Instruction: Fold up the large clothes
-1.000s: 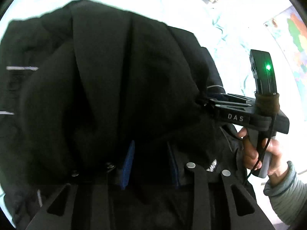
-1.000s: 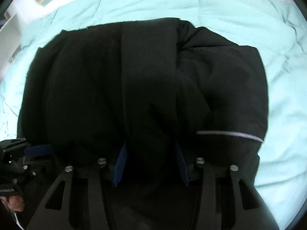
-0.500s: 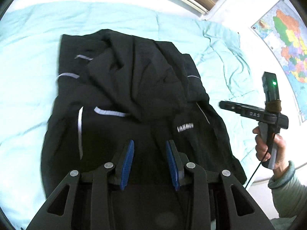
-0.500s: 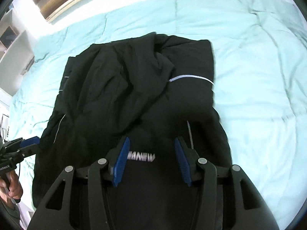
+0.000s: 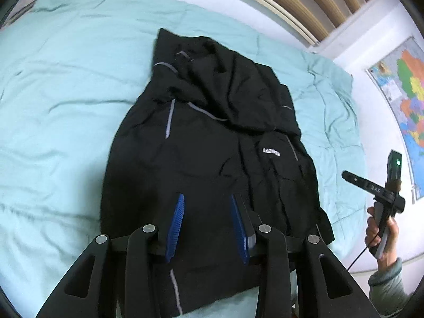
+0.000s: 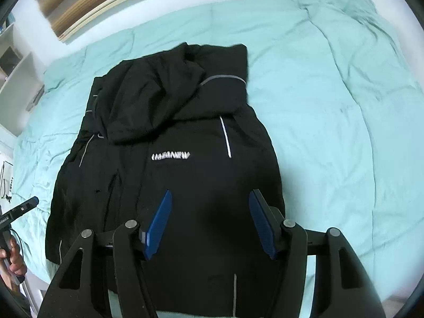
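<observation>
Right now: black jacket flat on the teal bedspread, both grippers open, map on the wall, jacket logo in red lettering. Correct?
One error: the logo on the black jacket is white, not red, as the right wrist view shows. The rest holds: teal bedspread, left gripper and right gripper open, map.

A home bedroom. A mint-green duvet [image 5: 66, 92] covers the bed beneath a slatted wooden headboard [image 5: 304, 8]. A colourful wall map [image 5: 405, 100] and white shelving [image 6: 16, 90] flank it.

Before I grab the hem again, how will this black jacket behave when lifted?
The black jacket will probably sag and drape: its hood lies crumpled in soft folds. It looks thick, so likely heavyish for one claw. The folded top may slide open on the smooth teal bedcover.
</observation>
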### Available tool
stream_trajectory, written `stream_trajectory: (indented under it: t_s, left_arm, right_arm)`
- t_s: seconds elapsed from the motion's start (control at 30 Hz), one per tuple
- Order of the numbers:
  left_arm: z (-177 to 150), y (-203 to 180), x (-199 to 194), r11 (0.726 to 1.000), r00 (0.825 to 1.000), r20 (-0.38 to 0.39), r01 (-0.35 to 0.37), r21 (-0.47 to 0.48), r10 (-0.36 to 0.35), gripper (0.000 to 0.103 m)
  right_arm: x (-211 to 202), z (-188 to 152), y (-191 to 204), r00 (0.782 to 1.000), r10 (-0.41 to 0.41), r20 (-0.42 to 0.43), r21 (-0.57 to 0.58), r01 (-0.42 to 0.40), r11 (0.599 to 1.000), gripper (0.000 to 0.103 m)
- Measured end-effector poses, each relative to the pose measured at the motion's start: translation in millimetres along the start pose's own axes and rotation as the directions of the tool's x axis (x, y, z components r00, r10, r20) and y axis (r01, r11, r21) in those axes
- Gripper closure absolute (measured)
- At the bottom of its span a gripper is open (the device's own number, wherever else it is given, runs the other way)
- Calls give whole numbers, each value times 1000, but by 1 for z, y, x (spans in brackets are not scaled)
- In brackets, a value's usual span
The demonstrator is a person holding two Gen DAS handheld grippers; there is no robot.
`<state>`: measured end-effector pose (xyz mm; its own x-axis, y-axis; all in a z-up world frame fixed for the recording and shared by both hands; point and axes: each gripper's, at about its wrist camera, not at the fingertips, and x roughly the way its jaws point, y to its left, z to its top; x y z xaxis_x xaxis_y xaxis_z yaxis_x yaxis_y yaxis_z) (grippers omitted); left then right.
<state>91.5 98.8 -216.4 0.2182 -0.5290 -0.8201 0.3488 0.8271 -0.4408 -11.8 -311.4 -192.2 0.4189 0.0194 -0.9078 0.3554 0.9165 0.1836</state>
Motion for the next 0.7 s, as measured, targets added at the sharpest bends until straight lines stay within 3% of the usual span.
stream_trajectory:
  t_s: [0.23,0.33,0.53,0.7]
  left_arm:
    - [-22,14,-8,995,995,-25,-95,-29,95,53]
    - [-30,29,-9,989,993,-40,-117,-89,113,48]
    - [-54,76,-12,949,994,-56,-104,-298,92,46]
    - [-76,91,-2,932,995,-89,-71,-356,42,45]
  right_arm:
    - [1,-29,-21,998,-30,-52,31,31,999,40]
    - [9,-43,-34,995,-38,-91,54,43,998,40]
    - [26,-76,-63,987,-46,-157,109,63,992,40]
    - [25,-88,-89,984,-33,-178,182,66,981,40]
